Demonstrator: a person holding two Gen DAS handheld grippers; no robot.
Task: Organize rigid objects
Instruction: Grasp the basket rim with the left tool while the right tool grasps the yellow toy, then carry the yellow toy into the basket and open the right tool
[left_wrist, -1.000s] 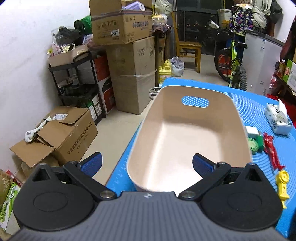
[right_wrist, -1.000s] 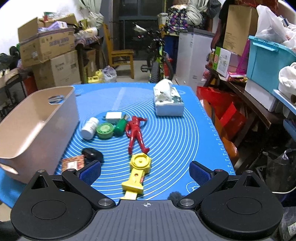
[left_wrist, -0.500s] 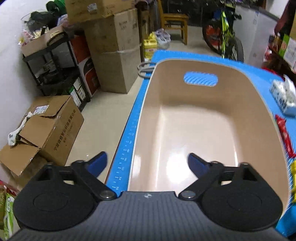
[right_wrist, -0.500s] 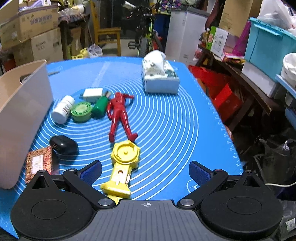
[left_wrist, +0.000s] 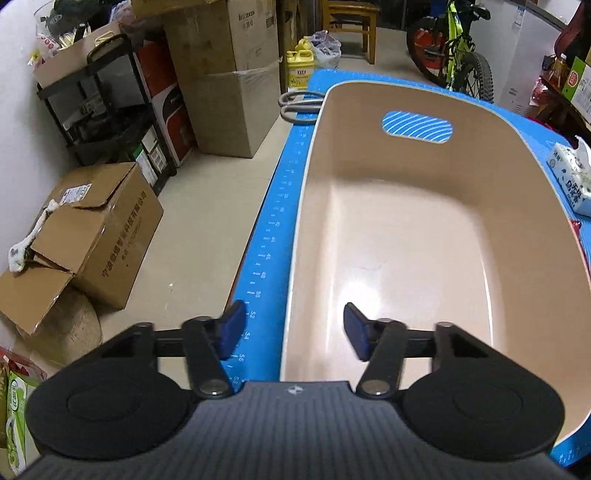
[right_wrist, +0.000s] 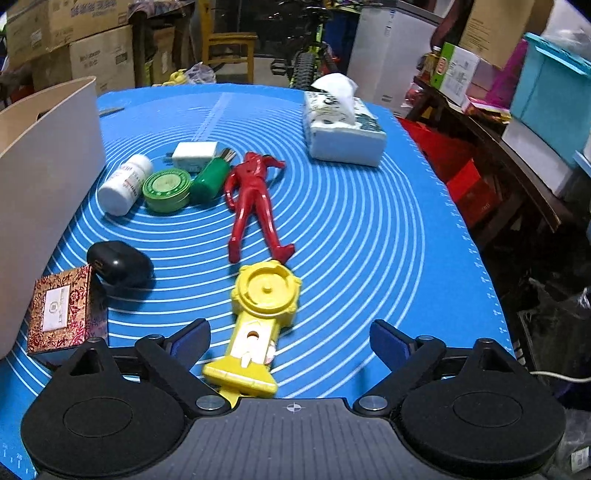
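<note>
An empty beige bin (left_wrist: 406, 258) stands on the blue mat; its side shows in the right wrist view (right_wrist: 44, 184). My left gripper (left_wrist: 293, 328) is open, straddling the bin's near left rim. My right gripper (right_wrist: 290, 343) is open over the handle of a yellow toy (right_wrist: 258, 321). Beyond lie a red figure (right_wrist: 255, 199), a green cylinder (right_wrist: 210, 181), a green round tin (right_wrist: 167, 189), a white bottle (right_wrist: 125, 184), a white charger (right_wrist: 194, 155), a black case (right_wrist: 120, 263) and a patterned red box (right_wrist: 62, 310).
A tissue pack (right_wrist: 341, 129) lies at the far right of the mat (right_wrist: 369, 240). Scissors (left_wrist: 299, 107) lie behind the bin. Cardboard boxes (left_wrist: 92, 236) and a shelf (left_wrist: 107, 110) stand on the floor to the left. The mat's right edge drops off to clutter.
My left gripper has moved forward over the bin's left rim and its jaws have narrowed. My right gripper has moved forward and down, so the yellow toy now lies between its fingers.
</note>
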